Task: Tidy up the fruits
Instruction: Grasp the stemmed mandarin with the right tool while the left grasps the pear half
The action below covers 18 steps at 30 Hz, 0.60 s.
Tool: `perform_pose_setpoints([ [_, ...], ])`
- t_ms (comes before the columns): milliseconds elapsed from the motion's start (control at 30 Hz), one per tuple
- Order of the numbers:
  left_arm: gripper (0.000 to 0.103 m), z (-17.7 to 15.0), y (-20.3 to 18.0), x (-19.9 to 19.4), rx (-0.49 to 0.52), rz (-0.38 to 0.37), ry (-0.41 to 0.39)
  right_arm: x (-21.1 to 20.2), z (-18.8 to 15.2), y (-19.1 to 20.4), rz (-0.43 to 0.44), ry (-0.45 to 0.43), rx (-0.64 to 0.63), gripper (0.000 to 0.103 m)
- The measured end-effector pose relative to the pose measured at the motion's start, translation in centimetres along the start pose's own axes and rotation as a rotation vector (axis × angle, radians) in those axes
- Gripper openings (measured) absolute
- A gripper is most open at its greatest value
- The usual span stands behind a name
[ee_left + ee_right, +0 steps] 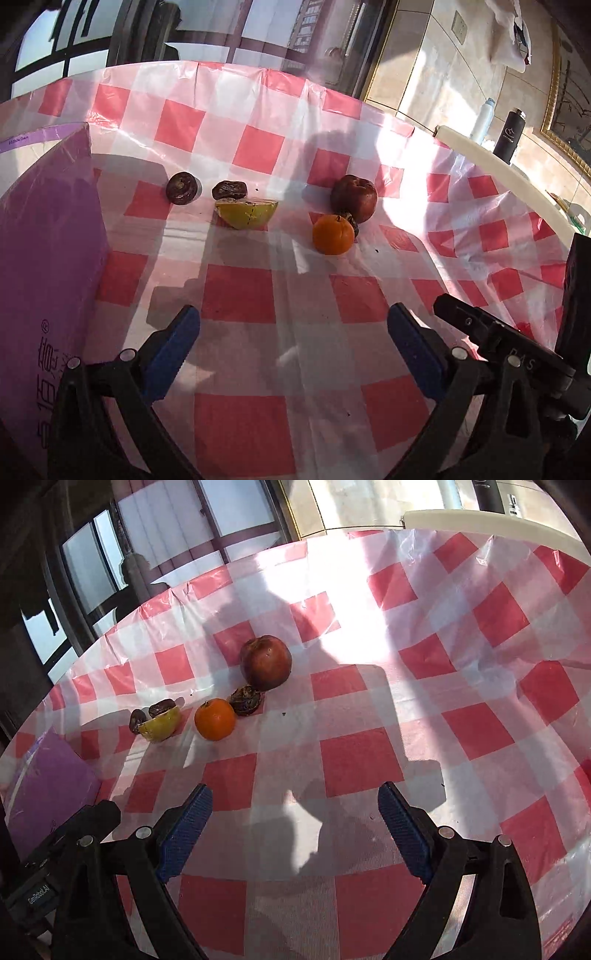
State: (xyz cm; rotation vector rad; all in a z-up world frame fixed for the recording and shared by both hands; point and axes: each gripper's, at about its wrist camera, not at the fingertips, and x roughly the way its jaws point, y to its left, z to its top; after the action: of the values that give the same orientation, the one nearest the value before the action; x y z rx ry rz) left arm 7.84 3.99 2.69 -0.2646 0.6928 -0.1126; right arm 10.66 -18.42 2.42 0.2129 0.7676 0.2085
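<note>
Indoors – red-checked tablecloth (240,295) sunlit | windows (92,565) behind | left tongs (293,325), right tongs (295,801) – both apart, empty

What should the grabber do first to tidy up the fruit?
Probably ease the right hand-held gripper forward toward the orange fruit. Both hand-held grippers are open and empty, and that fruit lies nearest, with a small dark fruit and the red apple close behind it.
</note>
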Motion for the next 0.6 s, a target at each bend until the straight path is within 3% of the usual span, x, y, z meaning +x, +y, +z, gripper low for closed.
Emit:
perform_pose_setpoints([
  [100, 0.101, -0.1, 1.2, -1.0, -0.046, -0.065, -0.056, 3.4, 1.9, 1.7, 0.075, 0.058, -0.054, 0.08],
  [300, 0.101, 0.1, 0.8, -0.8, -0.039, -0.097, -0.03, 9.8, 4.7, 7.0, 0.129, 0.176, -0.211, 0.065],
  [433, 0.101, 0.2, 1.0, -0.8, -0.056, -0.099, -0.029, 12.1, 5.9, 9.3, 0.077, 0.187, -0.287, 0.06],
  [500, 0.101, 0.2, 1.1, -0.7, -0.062, -0.096, -0.029, 12.4, 6.0, 10.0, 0.022, 0.179, -0.324, 0.044],
  [600, 0.101, 0.2, 1.3, -0.9, -0.075, -0.093, -0.034, 10.6, 5.2, 8.6, 0.033, 0.168, -0.277, 0.044],
])
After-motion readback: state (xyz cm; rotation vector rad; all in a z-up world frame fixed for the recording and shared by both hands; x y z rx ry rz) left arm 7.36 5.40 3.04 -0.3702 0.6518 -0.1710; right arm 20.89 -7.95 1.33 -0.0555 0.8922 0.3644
